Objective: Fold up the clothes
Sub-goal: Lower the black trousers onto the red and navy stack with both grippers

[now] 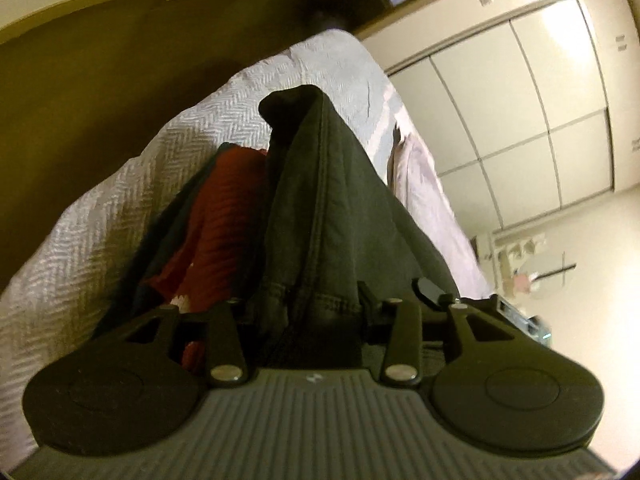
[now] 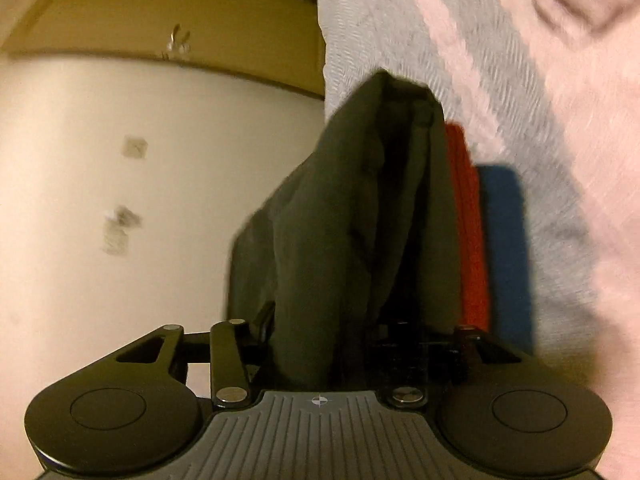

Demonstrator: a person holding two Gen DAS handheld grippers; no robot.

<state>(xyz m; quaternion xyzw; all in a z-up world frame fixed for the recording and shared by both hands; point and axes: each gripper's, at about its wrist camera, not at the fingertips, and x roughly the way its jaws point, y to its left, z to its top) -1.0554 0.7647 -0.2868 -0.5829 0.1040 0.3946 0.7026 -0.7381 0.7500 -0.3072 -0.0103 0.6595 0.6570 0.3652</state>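
A dark olive garment (image 1: 320, 168), folded into a thick bundle, runs out ahead of my left gripper (image 1: 310, 264). It fills the gap between the jaws, which are shut on its near hem, and it hides the fingertips. The right wrist view shows the same garment (image 2: 360, 168) between the jaws of my right gripper (image 2: 352, 280). There it hangs slack, with a dark gap on its right side, and the pads do not press it. The bundle lies over a red knitted garment (image 1: 228, 208) (image 2: 468, 220) and a blue one (image 2: 504, 248) on the bed.
A white herringbone bedspread (image 1: 100, 220) (image 2: 400, 20) covers the bed. A pale pink cloth (image 1: 424, 184) (image 2: 580, 120) lies further along it. Brown floor (image 1: 100, 80) borders the bed on one side. Cream sliding wardrobe doors (image 1: 520, 100) stand beyond the other.
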